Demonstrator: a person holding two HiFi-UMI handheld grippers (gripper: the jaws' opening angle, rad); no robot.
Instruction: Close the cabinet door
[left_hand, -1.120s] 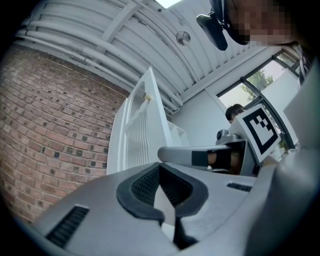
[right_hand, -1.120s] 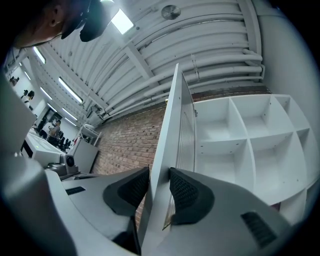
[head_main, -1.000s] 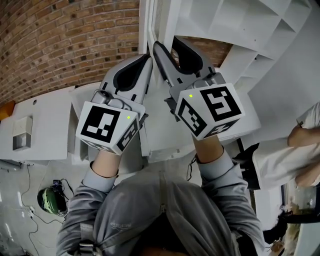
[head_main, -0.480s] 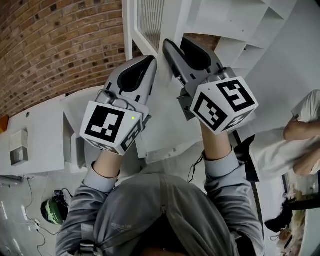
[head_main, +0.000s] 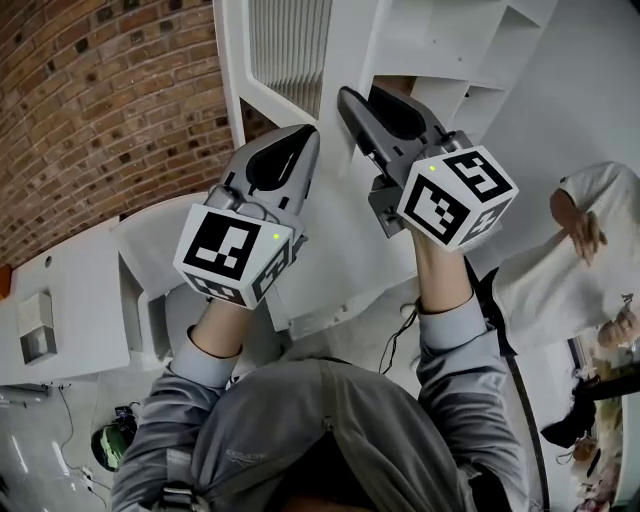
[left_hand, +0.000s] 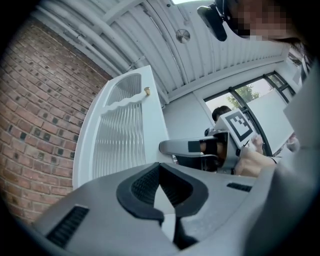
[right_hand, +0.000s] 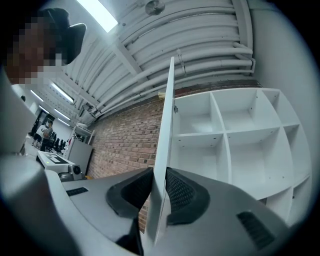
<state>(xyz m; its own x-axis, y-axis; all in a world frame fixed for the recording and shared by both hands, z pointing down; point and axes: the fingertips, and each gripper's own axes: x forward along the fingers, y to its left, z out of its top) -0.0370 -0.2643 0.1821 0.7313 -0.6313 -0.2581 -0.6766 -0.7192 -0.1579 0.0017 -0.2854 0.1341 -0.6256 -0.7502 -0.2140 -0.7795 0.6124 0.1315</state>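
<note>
I am looking down over my two hand-held grippers at a white cabinet door (head_main: 288, 52) with a ribbed centre panel, which stands swung out from the white cabinet (right_hand: 235, 135) of open, square compartments. In the right gripper view the door shows edge-on, running upward through the middle of the picture, with the compartments to its right and a red brick wall (right_hand: 125, 135) to its left. The right claw (right_hand: 159, 176) straddles this thin free edge: its jaws have just been closing, and both dark ribbed pads now lie against the two faces of the door, gripping it. The left claw (left_hand: 159, 167) has its jaws drawn together at the tips with nothing between them; it points at the door's front face, just beside the ribbed panel, and I cannot tell whether it touches. In the left gripper view a small brass knob (left_hand: 147, 90) sits near the door's upper edge. In the head view another person in a white sleeve (head_main: 560, 270) stands at the right, well apart from the door.
</note>
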